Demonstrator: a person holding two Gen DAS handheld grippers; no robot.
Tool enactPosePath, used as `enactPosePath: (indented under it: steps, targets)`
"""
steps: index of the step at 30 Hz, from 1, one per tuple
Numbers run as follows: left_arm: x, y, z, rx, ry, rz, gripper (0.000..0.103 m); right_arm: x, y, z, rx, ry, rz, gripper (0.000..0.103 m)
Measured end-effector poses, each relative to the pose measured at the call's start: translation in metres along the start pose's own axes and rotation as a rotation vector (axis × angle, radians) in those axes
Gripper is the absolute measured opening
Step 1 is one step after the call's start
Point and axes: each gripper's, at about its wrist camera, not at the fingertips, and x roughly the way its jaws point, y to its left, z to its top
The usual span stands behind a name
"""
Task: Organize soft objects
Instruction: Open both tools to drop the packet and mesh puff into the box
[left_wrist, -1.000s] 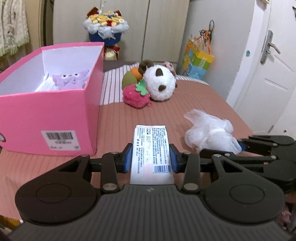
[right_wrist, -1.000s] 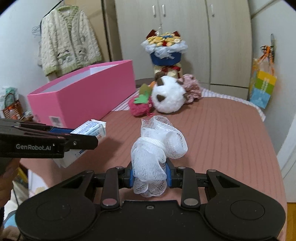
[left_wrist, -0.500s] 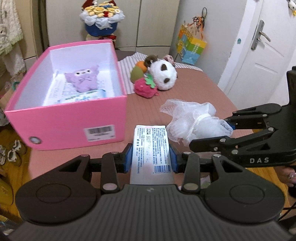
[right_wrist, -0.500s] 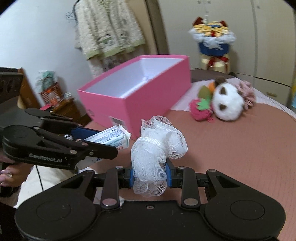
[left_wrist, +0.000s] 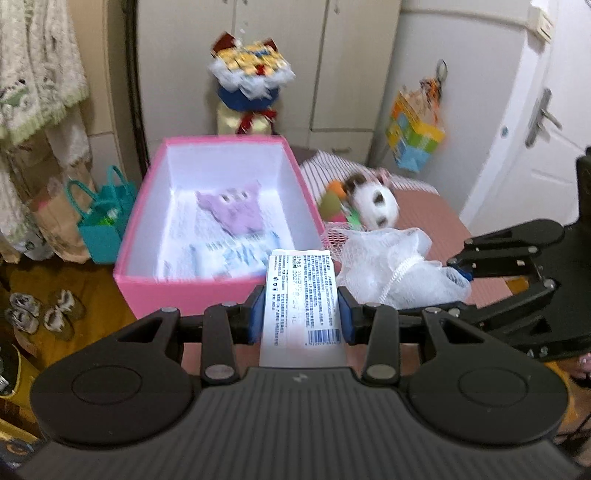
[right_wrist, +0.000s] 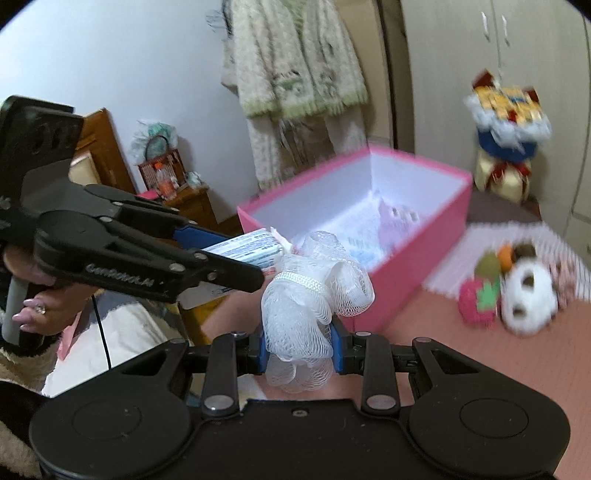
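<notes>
Gripping a white packet (left_wrist: 302, 295) between their blue pads, the left tongs (left_wrist: 301, 319) hold it in the air just at the near wall of the pink box (left_wrist: 218, 291). The packet carries small printed text and a barcode at its lower right; the text is too small to read. In the right wrist view the left tool shows white lettering that reads roughly "GenRobot.AI" on its arm.

The right tongs (right_wrist: 298, 349) are closed on a white mesh sponge (right_wrist: 314, 295), which has a white cord tied around its middle. In the left wrist view the sponge (left_wrist: 391, 269) hangs just beside the packet, on its right, near the box's corner.

Inside the open box lie a purple plush toy (left_wrist: 232, 214) and some printed packets (left_wrist: 221, 254), blurred. On the pinkish bed cover sit a white panda toy (right_wrist: 528, 295) and a red strawberry toy (right_wrist: 478, 301), touching each other, well apart from both tongs.
</notes>
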Motion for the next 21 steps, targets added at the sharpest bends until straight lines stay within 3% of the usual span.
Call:
enactPosePath:
  steps: [14,16,21]
  targets:
    - [0.047,0.038,0.063,-0.049,-0.142,0.082,0.039,0.043,-0.026,0.066,-0.037,-0.133,-0.069,0.035]
    - [0.060,0.042,0.071,-0.052,-0.144,0.087,0.039,0.052,-0.036,0.075,-0.033,-0.141,-0.082,0.035]
    - [0.103,0.055,0.087,-0.100,-0.102,0.091,0.039,0.090,-0.060,0.095,-0.085,-0.131,-0.210,0.035]
